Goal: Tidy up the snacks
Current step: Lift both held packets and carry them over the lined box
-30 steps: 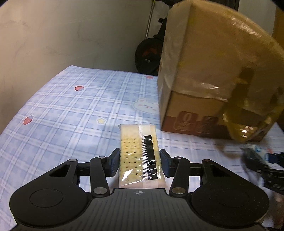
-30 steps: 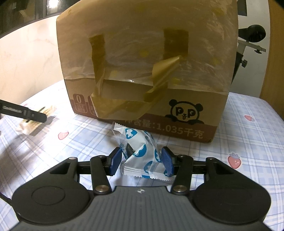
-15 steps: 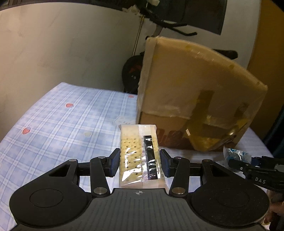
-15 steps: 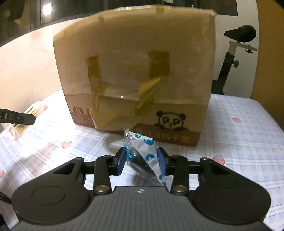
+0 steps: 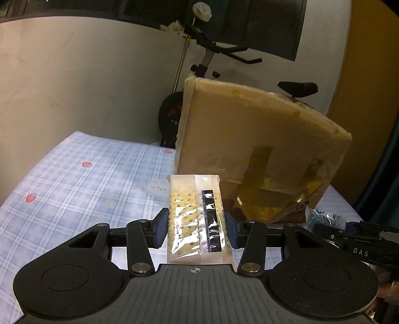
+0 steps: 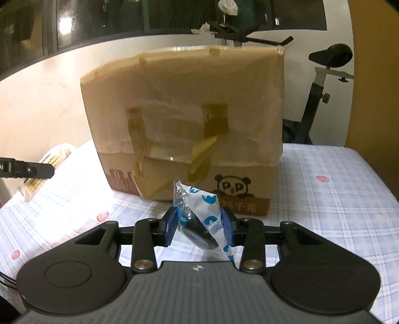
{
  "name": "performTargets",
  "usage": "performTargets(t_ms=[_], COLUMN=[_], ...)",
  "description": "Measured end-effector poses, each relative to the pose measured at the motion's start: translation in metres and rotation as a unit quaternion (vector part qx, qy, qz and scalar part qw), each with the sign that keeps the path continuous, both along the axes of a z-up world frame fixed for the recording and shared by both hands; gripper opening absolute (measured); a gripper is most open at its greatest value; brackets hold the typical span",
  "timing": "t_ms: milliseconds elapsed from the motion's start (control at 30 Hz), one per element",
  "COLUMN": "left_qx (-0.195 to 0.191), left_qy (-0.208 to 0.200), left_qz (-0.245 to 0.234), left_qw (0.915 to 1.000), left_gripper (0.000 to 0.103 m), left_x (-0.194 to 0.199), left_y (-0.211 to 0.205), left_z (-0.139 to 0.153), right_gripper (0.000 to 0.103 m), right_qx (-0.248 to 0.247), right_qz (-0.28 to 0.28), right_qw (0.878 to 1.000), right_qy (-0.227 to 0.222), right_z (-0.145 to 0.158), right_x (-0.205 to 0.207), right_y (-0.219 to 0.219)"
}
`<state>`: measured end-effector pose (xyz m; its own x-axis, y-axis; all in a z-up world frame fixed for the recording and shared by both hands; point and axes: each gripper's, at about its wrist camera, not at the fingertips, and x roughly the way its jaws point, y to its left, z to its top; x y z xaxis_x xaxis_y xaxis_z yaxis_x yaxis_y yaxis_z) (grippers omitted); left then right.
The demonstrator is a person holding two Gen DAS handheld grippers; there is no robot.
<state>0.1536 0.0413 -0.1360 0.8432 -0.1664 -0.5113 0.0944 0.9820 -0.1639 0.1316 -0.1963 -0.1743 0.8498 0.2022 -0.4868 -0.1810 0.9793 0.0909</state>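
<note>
One cardboard box [image 6: 189, 119] stands on the table [image 6: 336, 199]; one cracker packet [image 5: 197, 219] and one blue-and-white wrapped snack [image 6: 202, 214] make two snacks; two tongs are in view, the left tongs [image 5: 195, 230] and the right tongs [image 6: 199, 225], each carrying one snack; one exercise bike [image 6: 321, 82] stands behind; three strawberry prints [image 5: 86, 164] show in the left wrist view.

exercise bike [image 5: 207, 62] by wall | blue checked tablecloth [image 5: 82, 179], strawberry prints | dark window [image 6: 99, 17]
</note>
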Motion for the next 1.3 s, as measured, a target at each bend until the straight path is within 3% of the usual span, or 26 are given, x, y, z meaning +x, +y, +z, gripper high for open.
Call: performTargets(t_ms=[900,1300], left_qx=[-0.01,-0.006], left_qy=[-0.094,-0.132], left_qz=[-0.053,-0.083], left_qw=[0.9941,0.9878], left_gripper=[0.049,0.05], left_x=[0.01,0.072], left_y=[-0.024,-0.047], left_z=[0.072,0.108], right_gripper=[0.04,0.04], right_qx=[0.048,0.028], right_qz=[0.022,0.032], right_qw=[0.99,0.985], right_qy=[-0.132,-0.164], right_z=[0.104,0.152], right_x=[-0.006,0.057], right_y=[-0.01,-0.013])
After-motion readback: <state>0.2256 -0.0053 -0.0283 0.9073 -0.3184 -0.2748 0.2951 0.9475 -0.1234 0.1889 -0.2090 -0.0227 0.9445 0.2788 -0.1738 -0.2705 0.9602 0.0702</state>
